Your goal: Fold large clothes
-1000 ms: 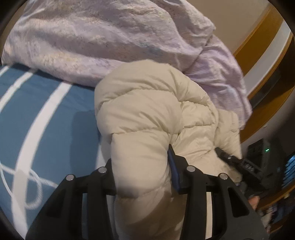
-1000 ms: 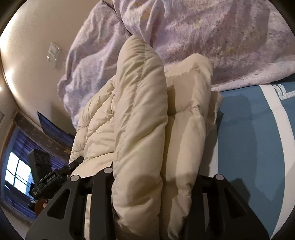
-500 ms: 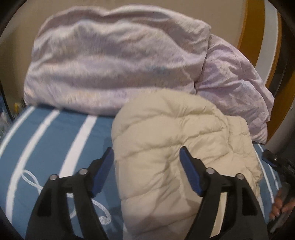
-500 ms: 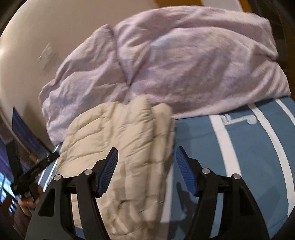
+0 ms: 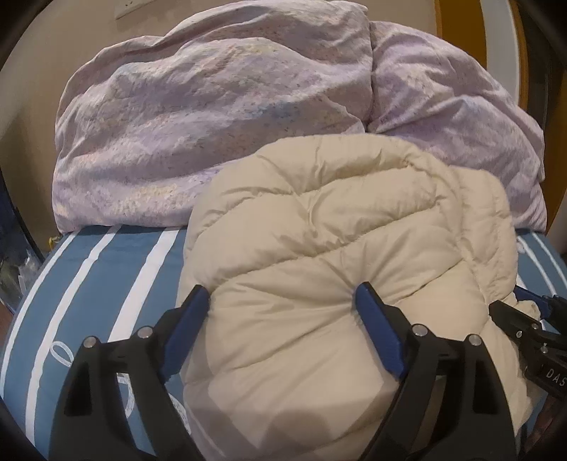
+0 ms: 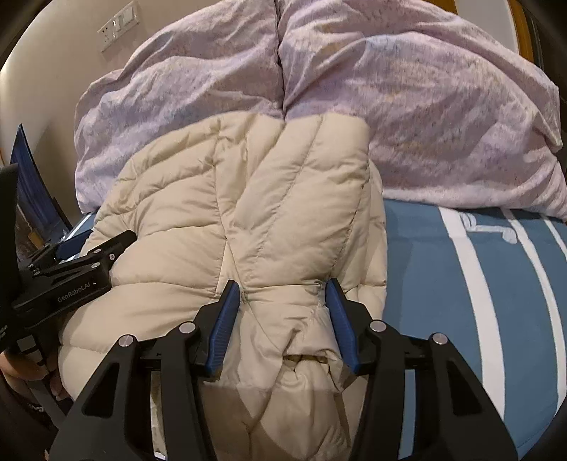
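A bed (image 5: 88, 269) with a blue cover and white stripes fills the lower part of both views, set against a beige wall (image 6: 53, 53). A crumpled lilac duvet (image 5: 212, 117) is heaped along the far side of the bed, against that wall. In front of it, touching its lower edge, lies the cream puffer jacket (image 5: 336, 255), bunched into a thick folded bundle on the blue cover.

The left gripper (image 5: 280, 305) has its jaws spread wide, the blue pads pressed into the jacket's near edge on either side of a fat roll of padding, without pinching it flat. The right gripper (image 6: 283, 294) is also open, a little narrower, straddling a gathered fold at the jacket's near edge.

Only the right wrist view shows the wall switch plate (image 6: 118, 23) and a dark blue curtain (image 6: 24, 191) at the left. Only the left wrist view shows an orange-brown frame (image 5: 460, 17) at the upper right.
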### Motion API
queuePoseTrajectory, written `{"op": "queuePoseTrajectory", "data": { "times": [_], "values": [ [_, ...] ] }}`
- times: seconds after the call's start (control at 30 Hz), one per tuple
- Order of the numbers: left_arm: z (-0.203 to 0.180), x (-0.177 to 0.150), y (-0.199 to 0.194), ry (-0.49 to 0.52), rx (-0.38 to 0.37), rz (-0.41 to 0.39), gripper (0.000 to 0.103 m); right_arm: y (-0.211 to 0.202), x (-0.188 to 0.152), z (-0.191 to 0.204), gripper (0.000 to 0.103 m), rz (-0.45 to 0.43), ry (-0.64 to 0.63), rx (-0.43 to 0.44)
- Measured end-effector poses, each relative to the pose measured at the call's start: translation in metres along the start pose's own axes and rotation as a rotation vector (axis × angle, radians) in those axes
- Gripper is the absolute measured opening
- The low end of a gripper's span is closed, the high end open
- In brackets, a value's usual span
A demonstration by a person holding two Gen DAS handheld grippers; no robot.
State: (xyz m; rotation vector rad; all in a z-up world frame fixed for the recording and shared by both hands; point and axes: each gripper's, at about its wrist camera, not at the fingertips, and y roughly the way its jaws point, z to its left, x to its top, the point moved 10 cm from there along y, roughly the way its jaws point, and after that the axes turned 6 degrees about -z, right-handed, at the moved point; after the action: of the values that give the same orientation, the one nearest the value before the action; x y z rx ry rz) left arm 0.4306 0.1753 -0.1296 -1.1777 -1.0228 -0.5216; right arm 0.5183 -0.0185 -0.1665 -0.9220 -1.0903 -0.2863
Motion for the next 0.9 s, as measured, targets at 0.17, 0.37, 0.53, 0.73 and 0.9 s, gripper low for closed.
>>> {"op": "queuePoseTrajectory", "data": {
  "times": [0.17,0.37,0.53,0.73,0.9],
  "values": [
    [0.0,-0.006,0.005,0.007,0.002,0.004,0.087,0.004,-0.006,0.002,0.052,0.008,-0.017,-0.018],
    [0.0,-0.01,0.01,0.013,0.004,0.007,0.089,0.009,-0.012,0.002,0.052,0.039,-0.026,-0.034],
    [0.0,-0.011,0.013,0.033,0.021,0.009,0.091,0.013,-0.015,0.001,0.053,0.068,-0.031,-0.057],
    [0.001,-0.014,0.018,0.04,0.028,0.022,0.094,0.015,-0.015,0.002,0.053,0.075,-0.047,-0.083],
    [0.002,-0.017,0.022,0.042,0.025,0.048,0.094,0.017,-0.014,0.002,0.054,0.069,-0.055,-0.088]
  ]
}}
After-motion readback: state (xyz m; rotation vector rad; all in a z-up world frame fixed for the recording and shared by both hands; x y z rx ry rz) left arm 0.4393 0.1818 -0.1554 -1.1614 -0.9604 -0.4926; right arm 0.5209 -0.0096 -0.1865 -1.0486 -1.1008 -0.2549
